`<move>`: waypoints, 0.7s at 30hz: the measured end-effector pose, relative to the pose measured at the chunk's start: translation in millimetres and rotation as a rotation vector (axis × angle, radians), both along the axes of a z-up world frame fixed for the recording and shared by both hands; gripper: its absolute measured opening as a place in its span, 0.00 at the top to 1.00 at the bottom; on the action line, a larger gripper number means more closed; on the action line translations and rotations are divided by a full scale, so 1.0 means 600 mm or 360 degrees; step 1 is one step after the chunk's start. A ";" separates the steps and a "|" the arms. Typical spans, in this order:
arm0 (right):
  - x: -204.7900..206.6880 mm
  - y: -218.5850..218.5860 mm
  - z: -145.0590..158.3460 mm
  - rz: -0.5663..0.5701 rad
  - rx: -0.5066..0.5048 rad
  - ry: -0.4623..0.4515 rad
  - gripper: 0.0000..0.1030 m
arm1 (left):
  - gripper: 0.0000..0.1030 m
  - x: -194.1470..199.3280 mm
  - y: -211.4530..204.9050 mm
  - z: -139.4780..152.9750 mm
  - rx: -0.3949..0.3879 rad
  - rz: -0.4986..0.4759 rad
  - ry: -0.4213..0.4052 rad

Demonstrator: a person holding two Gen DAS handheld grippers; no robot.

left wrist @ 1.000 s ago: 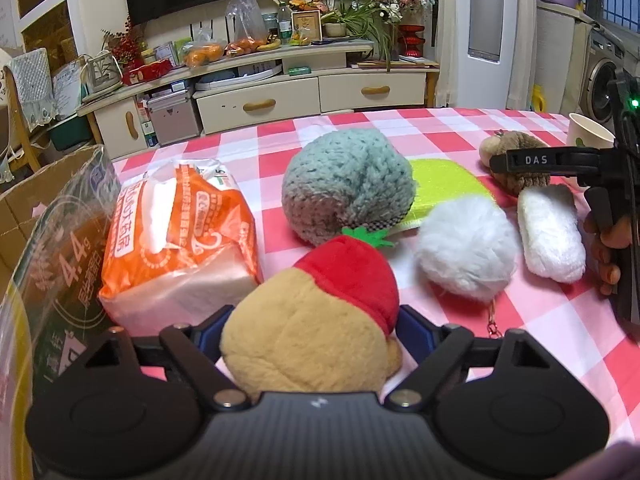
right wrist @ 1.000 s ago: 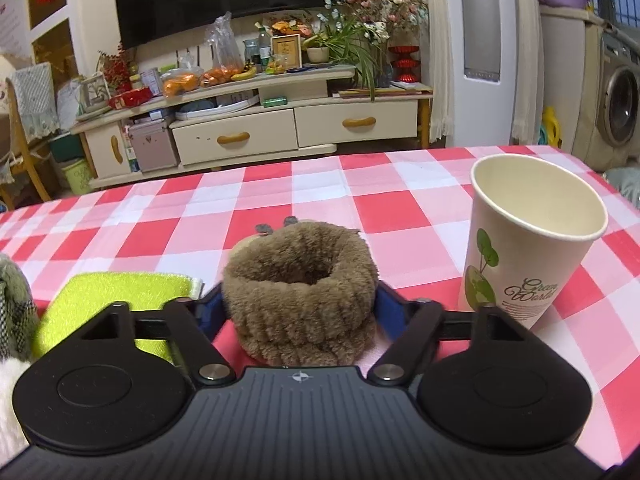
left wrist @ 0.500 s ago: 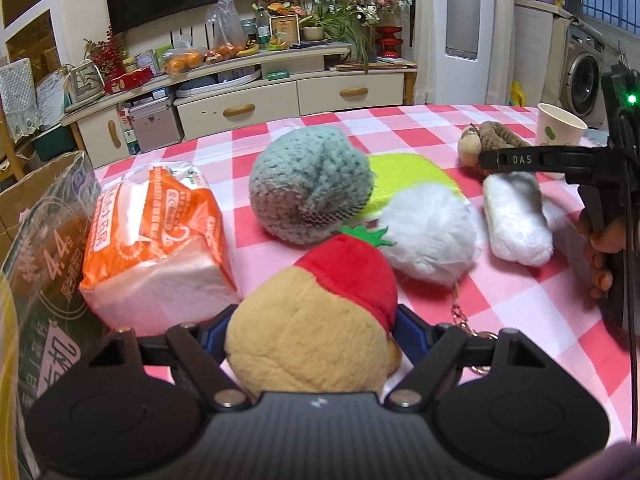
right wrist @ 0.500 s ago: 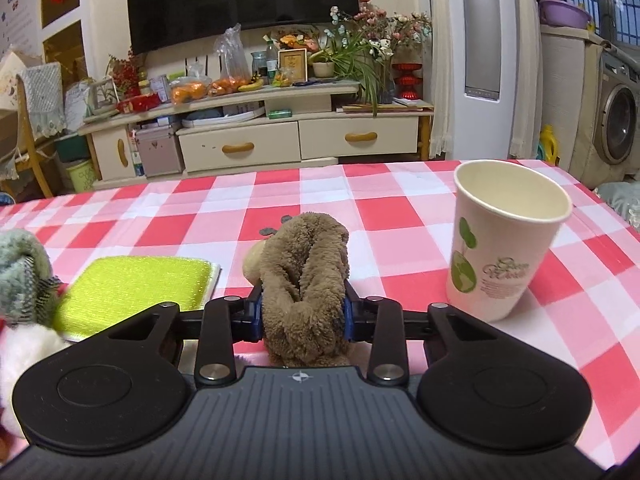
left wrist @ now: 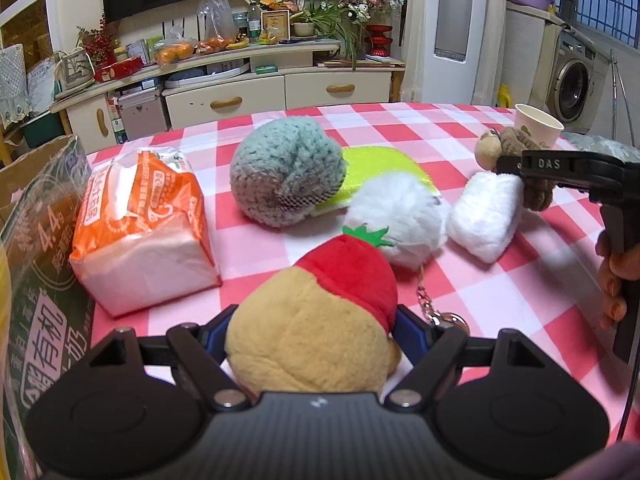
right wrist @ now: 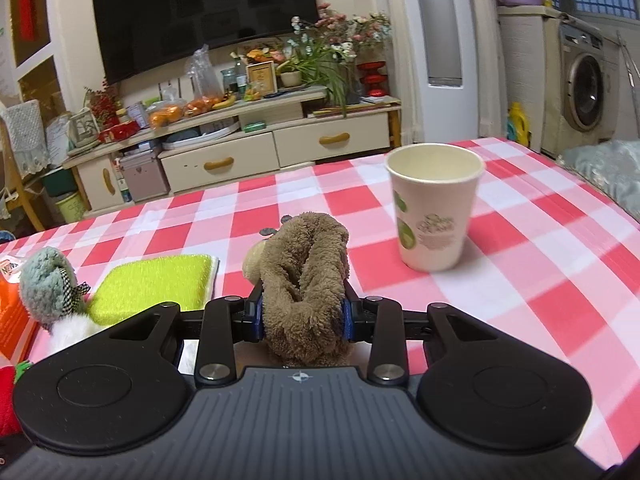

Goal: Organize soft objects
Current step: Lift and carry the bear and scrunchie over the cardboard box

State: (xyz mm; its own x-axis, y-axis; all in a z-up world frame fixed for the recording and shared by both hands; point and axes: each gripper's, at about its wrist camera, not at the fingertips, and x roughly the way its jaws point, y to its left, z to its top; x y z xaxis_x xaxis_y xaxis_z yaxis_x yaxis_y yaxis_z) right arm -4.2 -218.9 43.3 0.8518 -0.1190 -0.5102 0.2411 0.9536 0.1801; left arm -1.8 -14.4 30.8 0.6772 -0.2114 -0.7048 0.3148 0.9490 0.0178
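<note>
Our right gripper (right wrist: 303, 316) has just squeezed shut on the brown plush ring (right wrist: 306, 276). A second ago its fingers stood wide around it; now the ring is pinched into a tall narrow fold between the blue pads, beside the paper cup (right wrist: 434, 210). From the left wrist view the ring looks raised a little off the checked tablecloth (left wrist: 472, 288), close above the white plush roll (left wrist: 482, 216).

Our left gripper (left wrist: 312, 332) has narrowed slightly on the tan plush toy with the red cap (left wrist: 316, 316), and its pads now press the toy's sides; we cannot tell whether it is off the cloth.

So both hands carry a soft thing, and the grasping step looks done. We judge the next move is carrying them to the cardboard box (left wrist: 36, 216) at the left, though the destination is our guess. The grey knitted ball (left wrist: 286, 170), white pompom (left wrist: 400, 220) and green sponge (left wrist: 376, 172) remain on the table.
</note>
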 end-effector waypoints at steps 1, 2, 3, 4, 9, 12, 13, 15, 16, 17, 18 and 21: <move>-0.004 0.000 -0.001 -0.0008 0.0003 0.0003 0.60 | 0.23 -0.002 0.000 0.000 -0.0003 -0.0004 0.0002; -0.009 0.000 -0.001 -0.0017 0.0003 0.0006 0.60 | 0.23 -0.005 0.000 0.000 -0.0006 -0.0008 0.0003; -0.015 0.001 -0.002 -0.0025 0.0002 0.0009 0.60 | 0.23 -0.007 0.001 0.000 -0.0011 -0.0009 0.0006; -0.019 0.003 -0.002 -0.0031 0.0002 0.0012 0.60 | 0.23 -0.009 0.002 0.000 -0.0021 -0.0010 0.0011; -0.043 0.009 -0.002 -0.0063 0.0020 0.0010 0.60 | 0.23 -0.017 0.006 0.002 -0.0069 -0.0012 0.0036; -0.058 0.013 0.002 -0.0070 0.0023 0.0004 0.60 | 0.23 -0.021 0.012 0.004 -0.0103 -0.0006 0.0054; -0.064 0.016 0.002 -0.0072 0.0020 0.0003 0.60 | 0.23 -0.023 0.015 0.005 -0.0117 -0.0005 0.0061; -0.075 0.020 0.003 -0.0079 0.0023 0.0001 0.60 | 0.23 -0.024 0.019 0.007 -0.0134 -0.0001 0.0069; -0.079 0.022 0.004 -0.0080 0.0027 0.0000 0.60 | 0.23 -0.026 0.021 0.008 -0.0142 0.0000 0.0074; -0.084 0.023 0.004 -0.0080 0.0031 0.0000 0.60 | 0.23 -0.026 0.022 0.008 -0.0151 -0.0001 0.0080; -0.088 0.025 0.005 -0.0082 0.0030 -0.0001 0.60 | 0.23 -0.027 0.024 0.009 -0.0163 0.0000 0.0086; -0.103 0.031 0.005 -0.0084 0.0039 0.0000 0.60 | 0.23 -0.032 0.029 0.011 -0.0184 0.0002 0.0094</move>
